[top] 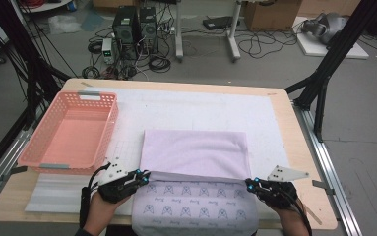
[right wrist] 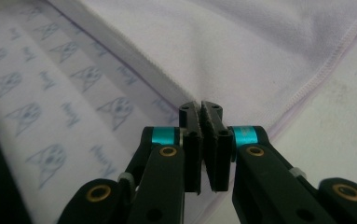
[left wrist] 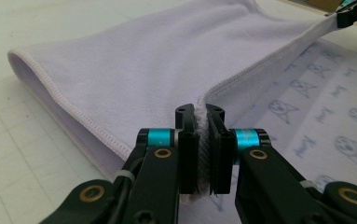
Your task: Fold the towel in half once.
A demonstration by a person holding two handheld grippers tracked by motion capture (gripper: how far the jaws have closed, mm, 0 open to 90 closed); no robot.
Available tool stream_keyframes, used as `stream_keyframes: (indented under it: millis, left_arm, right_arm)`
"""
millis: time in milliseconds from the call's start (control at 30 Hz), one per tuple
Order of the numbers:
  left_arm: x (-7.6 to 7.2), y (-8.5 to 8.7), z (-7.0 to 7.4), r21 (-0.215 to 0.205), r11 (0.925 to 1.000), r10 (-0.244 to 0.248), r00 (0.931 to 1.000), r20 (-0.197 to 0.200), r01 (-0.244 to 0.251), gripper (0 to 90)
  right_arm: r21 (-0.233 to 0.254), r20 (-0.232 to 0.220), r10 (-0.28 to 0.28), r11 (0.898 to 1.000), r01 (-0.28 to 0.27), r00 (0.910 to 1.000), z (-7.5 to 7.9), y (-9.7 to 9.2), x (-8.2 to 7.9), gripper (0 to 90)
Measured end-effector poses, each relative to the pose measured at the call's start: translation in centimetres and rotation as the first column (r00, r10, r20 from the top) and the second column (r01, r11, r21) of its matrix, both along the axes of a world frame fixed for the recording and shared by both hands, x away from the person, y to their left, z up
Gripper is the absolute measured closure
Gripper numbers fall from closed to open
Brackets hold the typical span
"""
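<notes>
Both claws sit at the near edge of the counter [top: 294, 147], mine on either side of the lavender towel [top: 196, 150]. Left claw [top: 145, 177] is clenched on the towel's hemmed edge at its near-left corner; in the left gripper view the cloth is pinched flat between the pads [left wrist: 203, 149], hem running away toward the right claw [left wrist: 353, 11] at the far end of the same edge. Right claw [top: 250, 184] is clamped on the near-right corner, jaws pressed together with the hem between them [right wrist: 203, 140]. Edge between the two claws is pulled fairly straight, lifted just off the printed layer [top: 196, 204] beneath, which hangs over the counter's near rim. Folded towel lies mid-counter on the white mat [top: 201, 110], far fold line roughly parallel to the counter's back edge. Pink basket [top: 105, 130] stands at the left, its near-right corner close to my left claw, its right wall just beside the towel's left edge but apart from it. Open mat beyond the towel's far edge and to its right, up to the bare wood strip.
</notes>
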State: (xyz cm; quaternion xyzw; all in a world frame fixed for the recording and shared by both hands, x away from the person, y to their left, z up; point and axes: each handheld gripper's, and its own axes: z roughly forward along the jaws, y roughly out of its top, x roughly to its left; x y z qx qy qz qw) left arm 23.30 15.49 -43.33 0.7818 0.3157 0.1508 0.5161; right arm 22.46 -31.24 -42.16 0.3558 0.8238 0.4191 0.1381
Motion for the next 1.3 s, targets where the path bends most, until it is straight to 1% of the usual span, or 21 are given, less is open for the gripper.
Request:
stream_keyframes:
  millis: [67, 133, 233, 333, 400, 467, 500, 533, 567, 600, 633, 667, 700, 767, 833, 933, 1033, 1133, 1167, 1200, 1300]
  left_arm:
    - [-0.7, -0.1, 0.1, -0.004, 0.9999, -0.011, 0.9999, -0.003, 0.011, 83.9]
    - [-1.5, -0.1, 0.1, 0.006, 0.9998, -0.02, 0.9998, -0.009, 0.02, 83.8]
    - [-2.6, 0.0, 0.2, 0.008, 0.9993, -0.038, 0.9991, -0.019, 0.038, 83.8]
    - [-3.6, 0.2, 0.4, 0.008, 0.9986, -0.052, 0.9984, -0.021, 0.052, 83.9]
    - [-4.2, 0.5, 0.4, 0.016, 0.9983, -0.055, 0.9981, -0.028, 0.056, 83.9]
    - [-4.8, 0.8, 0.4, 0.012, 0.9976, -0.068, 0.9969, -0.04, 0.068, 83.9]
    - [-5.1, 0.9, 0.3, 0.018, 0.9969, -0.076, 0.9961, -0.045, 0.077, 83.8]
    - [-5.3, 1.0, 0.2, 0.022, 0.9963, -0.082, 0.9952, -0.054, 0.083, 83.3]
    - [-5.3, 1.0, 0.0, 0.026, 0.9963, -0.08, 0.9945, -0.068, 0.082, 80.8]
    - [-5.1, 1.0, -0.1, 0.033, 0.9973, -0.063, 0.9947, -0.081, 0.066, 74.1]
    - [-4.9, 0.9, -0.2, 0.027, 0.9986, -0.043, 0.9946, -0.095, 0.045, 63.1]
    - [-4.5, 1.0, -0.1, 0.01, 0.9997, -0.021, 0.9945, -0.102, 0.023, 52.4]
    - [-4.2, 1.1, 0.0, -0.015, 0.9999, -0.008, 0.9942, -0.108, 0.007, 45.6]
    - [-3.7, 1.5, 0.5, -0.063, 0.9978, 0.013, 0.9953, -0.096, -0.02, 40.3]
    - [-2.8, 1.7, 0.9, -0.101, 0.9939, 0.034, 0.9949, -0.095, -0.043, 38.8]
    - [-1.3, 1.5, 1.3, -0.111, 0.9916, 0.056, 0.9942, -0.092, -0.066, 37.4]
    - [0.2, 1.3, 1.3, -0.094, 0.9916, 0.08, 0.9927, -0.091, -0.089, 37.4]
    - [1.8, 1.3, 1.0, -0.078, 0.9901, 0.108, 0.9883, -0.107, -0.117, 37.6]
    - [2.4, 1.3, 0.9, -0.081, 0.9887, 0.117, 0.9865, -0.115, -0.126, 37.6]
    - [2.9, 1.4, 0.8, -0.082, 0.9877, 0.123, 0.9853, -0.119, -0.133, 37.6]
    - [4.8, 1.5, 0.7, -0.079, 0.9838, 0.15, 0.98, -0.13, -0.161, 37.6]
  right_arm:
    - [-0.006, 0.0, 0.012, 1.0, -0.012, 0.9999, 0.2, -0.2, -1.0, 86.7]
    - [-0.006, -0.002, 0.022, 1.0, -0.022, 0.9997, 0.3, -0.5, -1.8, 86.7]
    - [-0.009, -0.004, 0.041, 0.999, -0.041, 0.9991, 0.4, -0.7, -2.7, 86.6]
    - [-0.008, -0.018, 0.062, 0.998, -0.062, 0.9979, 0.6, -0.8, -3.8, 86.7]
    - [-0.007, -0.025, 0.079, 0.997, -0.079, 0.9966, 0.6, -0.7, -4.4, 86.6]
    - [-0.033, -0.039, 0.099, 0.994, -0.1, 0.9943, 0.6, -0.5, -5.2, 86.7]
    - [-0.049, -0.05, 0.106, 0.993, -0.108, 0.9931, 0.6, -0.4, -5.6, 86.7]
    - [-0.058, -0.063, 0.109, 0.992, -0.113, 0.992, 0.5, -0.3, -5.9, 86.6]
    - [-0.056, -0.073, 0.113, 0.992, -0.117, 0.9909, 0.3, -0.3, -6.1, 86.5]
    - [-0.055, -0.079, 0.112, 0.992, -0.117, 0.9905, 0.2, -0.3, -6.2, 85.3]
    - [-0.056, -0.078, 0.109, 0.992, -0.114, 0.9909, 0.0, -0.3, -6.1, 79.5]
    - [-0.051, -0.079, 0.099, 0.993, -0.103, 0.992, 0.0, -0.3, -5.9, 72.3]
    - [-0.033, -0.077, 0.09, 0.995, -0.093, 0.9929, 0.1, -0.3, -5.7, 65.7]
    - [0.009, -0.055, 0.068, 0.998, -0.067, 0.9962, 0.4, -0.5, -5.4, 57.7]
    - [0.038, -0.019, 0.03, 0.999, -0.029, 0.9994, 1.0, -0.8, -4.9, 54.8]
    - [0.039, 0.018, -0.051, 0.998, 0.051, 0.9985, 1.4, -1.2, -3.8, 53.8]
    - [0.039, 0.024, -0.121, 0.992, 0.12, 0.9923, 1.0, -1.3, -2.1, 54.3]
    - [0.021, 0.034, -0.146, 0.989, 0.145, 0.9888, 0.4, -1.1, 0.0, 55.5]
    - [0.016, 0.029, -0.154, 0.988, 0.154, 0.9876, 0.3, -1.0, 0.7, 55.6]
    - [0.009, 0.034, -0.162, 0.987, 0.162, 0.9861, 0.1, -0.9, 1.5, 55.5]
    - [-0.004, 0.038, -0.203, 0.979, 0.204, 0.9783, -0.2, -0.7, 4.0, 53.4]
